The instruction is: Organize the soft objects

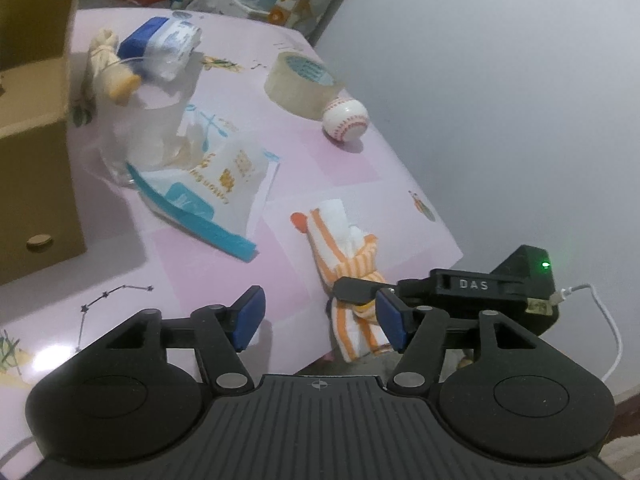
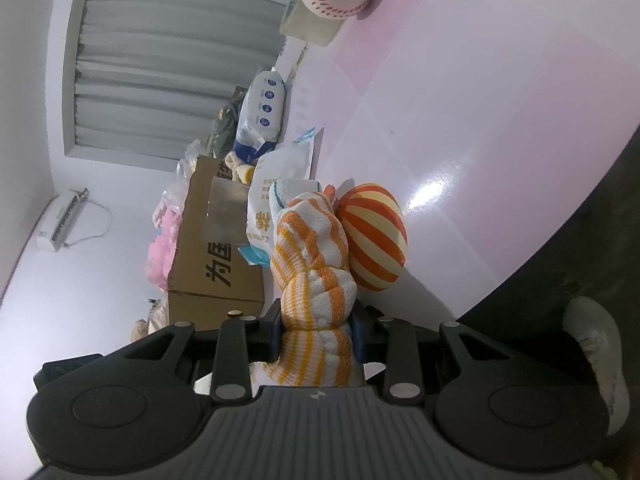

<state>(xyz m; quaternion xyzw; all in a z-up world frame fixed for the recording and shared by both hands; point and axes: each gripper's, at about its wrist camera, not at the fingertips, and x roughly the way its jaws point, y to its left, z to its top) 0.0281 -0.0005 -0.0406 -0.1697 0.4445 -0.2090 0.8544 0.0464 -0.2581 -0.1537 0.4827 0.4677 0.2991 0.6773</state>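
Striped towel point(image 2: 316, 280) sits clamped in right gripper point(image 2: 318, 338); left gripper point(image 1: 318, 318) gapes empty.

The letters "DAS" stand in pale relief on the black body of the right gripper point(image 1: 355, 295), read from the left wrist view. In the right wrist view, large black Chinese characters run along the side of the cardboard box point(image 2: 216, 256); "为" is clear, and the next looks like "匠", though the box edge cuts it off. The white tissue pack point(image 1: 224, 172) carries orange print too blurred to read.
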